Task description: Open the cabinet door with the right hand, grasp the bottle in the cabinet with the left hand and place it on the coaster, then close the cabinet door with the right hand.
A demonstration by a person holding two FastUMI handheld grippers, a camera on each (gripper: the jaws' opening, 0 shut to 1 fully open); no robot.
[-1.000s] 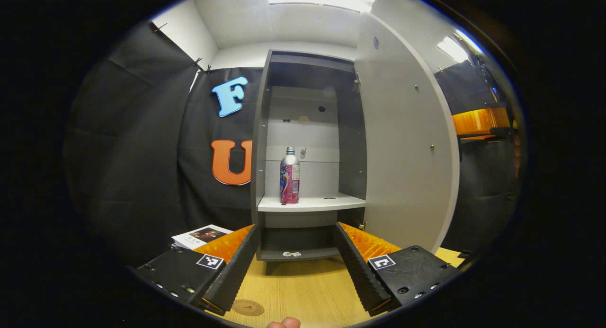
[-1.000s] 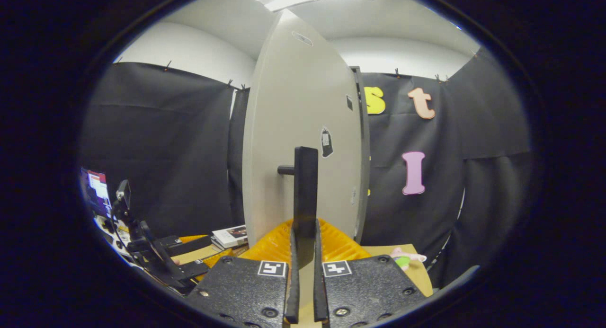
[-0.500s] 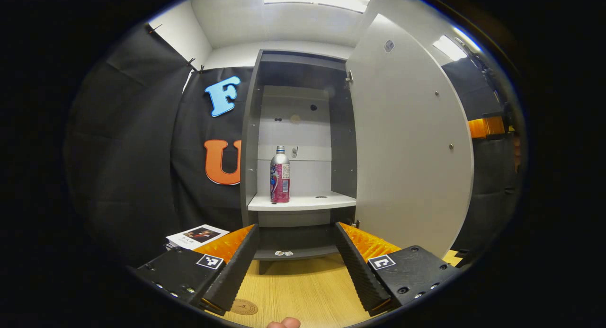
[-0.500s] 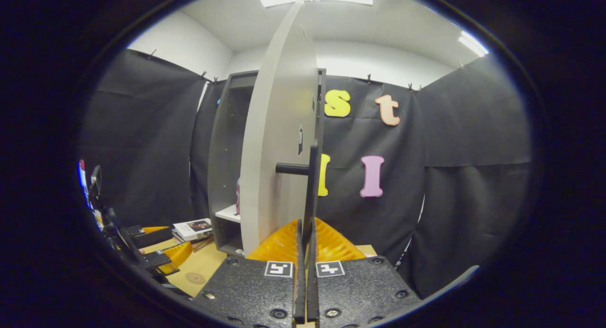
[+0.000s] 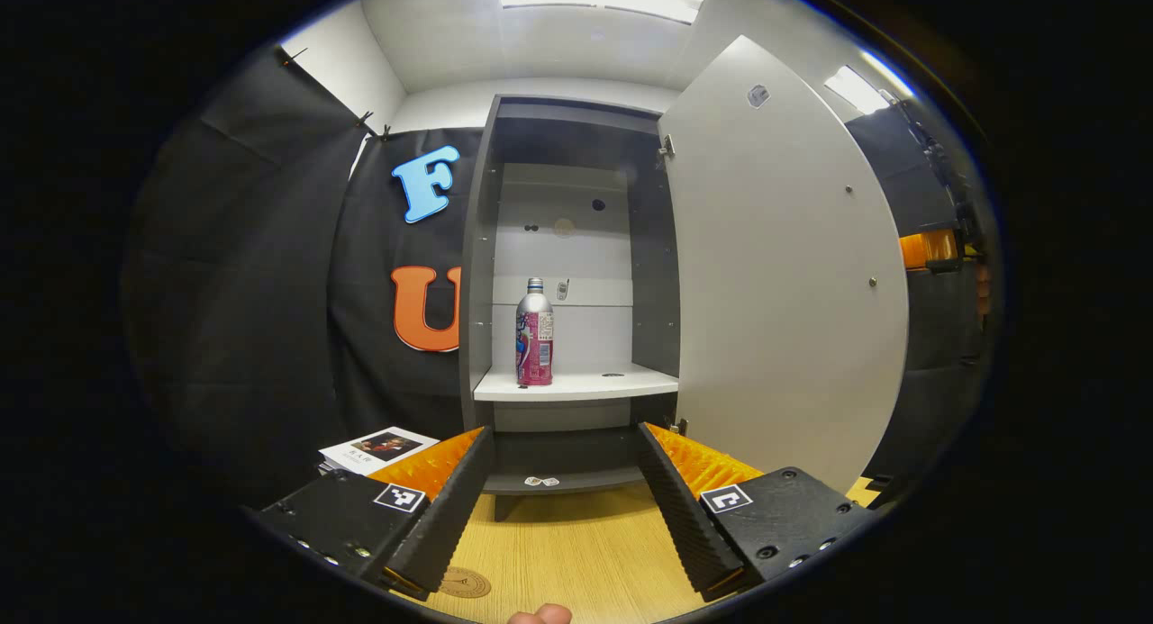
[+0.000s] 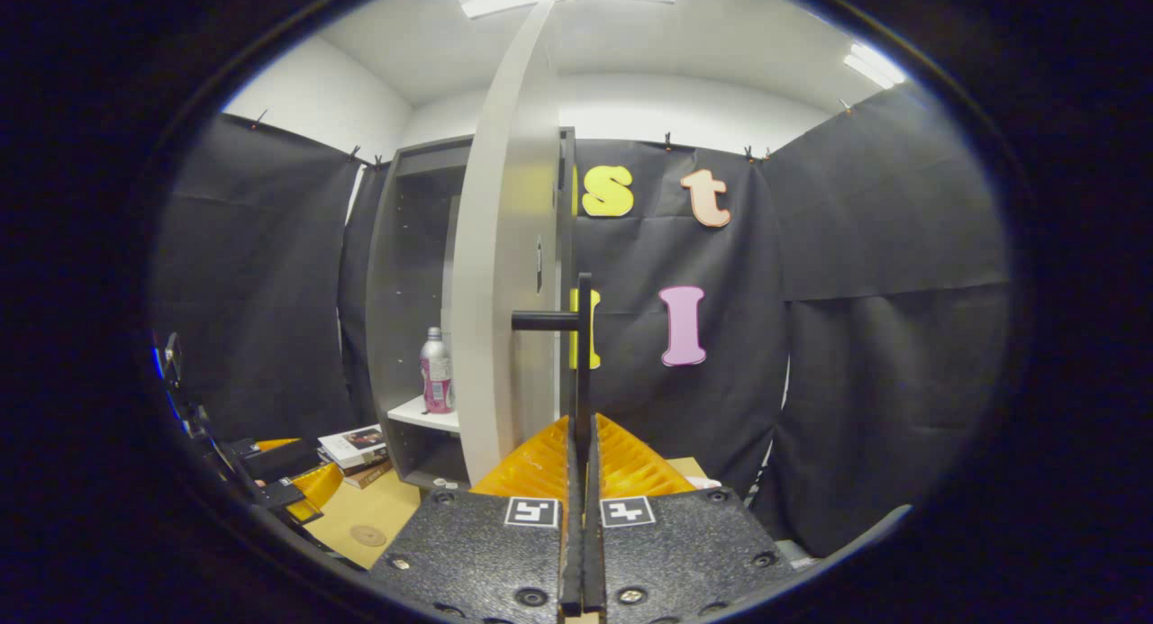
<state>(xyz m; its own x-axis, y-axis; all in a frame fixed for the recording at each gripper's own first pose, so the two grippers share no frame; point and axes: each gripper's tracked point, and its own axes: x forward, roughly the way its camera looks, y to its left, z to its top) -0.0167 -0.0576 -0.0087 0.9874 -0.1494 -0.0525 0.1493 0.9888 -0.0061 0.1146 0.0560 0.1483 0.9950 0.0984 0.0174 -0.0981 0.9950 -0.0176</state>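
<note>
The grey cabinet [image 5: 477, 246] stands open, its door [image 5: 784, 273] swung out to the right. A silver bottle with a pink label [image 5: 534, 332] stands upright on the white shelf [image 5: 594, 385]. My left gripper [image 5: 558, 507] hovers open over the wooden table, well short of the bottle. A round brown coaster [image 5: 465, 583] lies on the table by its left finger. In the right gripper view the door [image 6: 504, 273] is nearly edge-on and my right gripper [image 6: 583, 444] is shut on the black door handle [image 6: 583, 336]. The bottle [image 6: 436, 372] and the coaster [image 6: 367, 536] show left of the door.
A stack of books [image 5: 378, 447] lies on the table left of the cabinet's foot. The wooden table [image 5: 576, 561] runs from the cabinet toward me. The left gripper [image 6: 270, 466] sits low at the left of the right gripper view.
The door has swung further open, pulled by the right gripper on its handle. The left gripper has barely moved and stays open.
</note>
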